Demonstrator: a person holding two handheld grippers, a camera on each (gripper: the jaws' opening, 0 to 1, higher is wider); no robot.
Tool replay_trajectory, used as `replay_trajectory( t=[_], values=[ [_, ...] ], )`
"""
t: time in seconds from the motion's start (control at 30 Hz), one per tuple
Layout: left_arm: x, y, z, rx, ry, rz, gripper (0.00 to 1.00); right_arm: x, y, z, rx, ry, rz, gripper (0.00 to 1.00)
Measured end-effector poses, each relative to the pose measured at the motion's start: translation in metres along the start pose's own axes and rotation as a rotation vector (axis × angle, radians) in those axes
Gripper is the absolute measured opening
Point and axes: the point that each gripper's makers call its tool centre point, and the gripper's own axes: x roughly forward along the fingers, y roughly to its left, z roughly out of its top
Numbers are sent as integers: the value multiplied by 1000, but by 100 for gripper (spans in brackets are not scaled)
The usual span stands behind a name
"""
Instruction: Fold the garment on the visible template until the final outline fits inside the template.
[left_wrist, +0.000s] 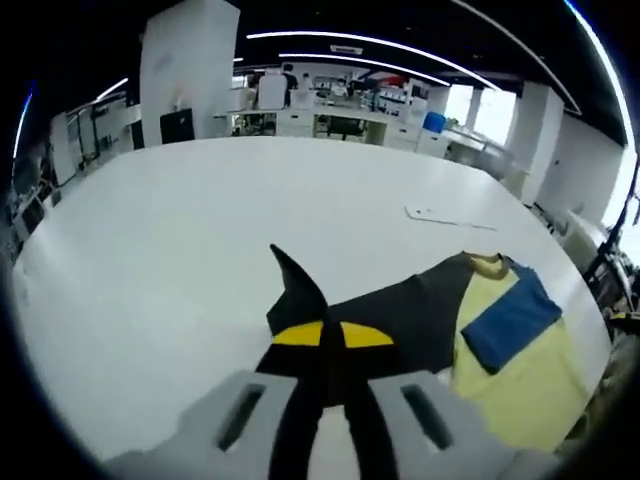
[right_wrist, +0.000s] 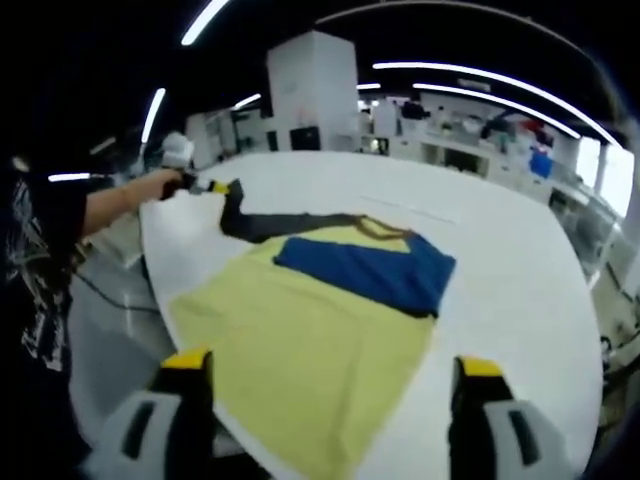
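Left tongs (left_wrist: 330, 345) clenched on a black sleeve tip (left_wrist: 297, 283) of the garment (left_wrist: 415, 310), yellow-tipped jaws pressed together over the cloth, sleeve point sticking up past them. Seen from the right gripper view as well, far ahead and to the left, at the end of a bare forearm (right_wrist: 120, 205), the black sleeve stretched from those tongs back to the garment's body.

Right tongs (right_wrist: 325, 375) released, jaws wide apart, gripping nothing, poised above the near edge of the yellow template (right_wrist: 300, 350).

Garment lying on the white worktop (left_wrist: 200, 230), partly over the template: black body just ahead of the left tongs and to their right, blue portion (right_wrist: 365, 270) folded flat atop the yellow sheet, directly ahead of the right tongs. Collar (right_wrist: 385, 232) at the garment's far edge. Template spread between the right tongs and the garment, hanging slightly over the worktop's rim.

Beyond the left tongs, well apart from the garment, a thin white strip (left_wrist: 445, 216) on the worktop. Office desks and a white pillar (right_wrist: 312, 90) in the background.
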Motion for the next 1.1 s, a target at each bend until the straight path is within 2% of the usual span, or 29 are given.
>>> replay_trajectory(
  t=[0.2, 0.33, 0.83, 1.1],
  values=[
    [5, -20, 12, 12, -13, -45, 1, 1, 5, 1, -4, -3, 12, 99],
    [7, -41, 19, 38, -23, -87, 1, 2, 10, 1, -5, -6, 17, 99],
    [19, -110, 28, 81, -27, -205, 1, 8, 17, 0, -6, -5, 40, 99],
    [24, -146, 34, 75, -39, -266, 1, 10, 20, 0, -7, -4, 46, 99]
  ],
)
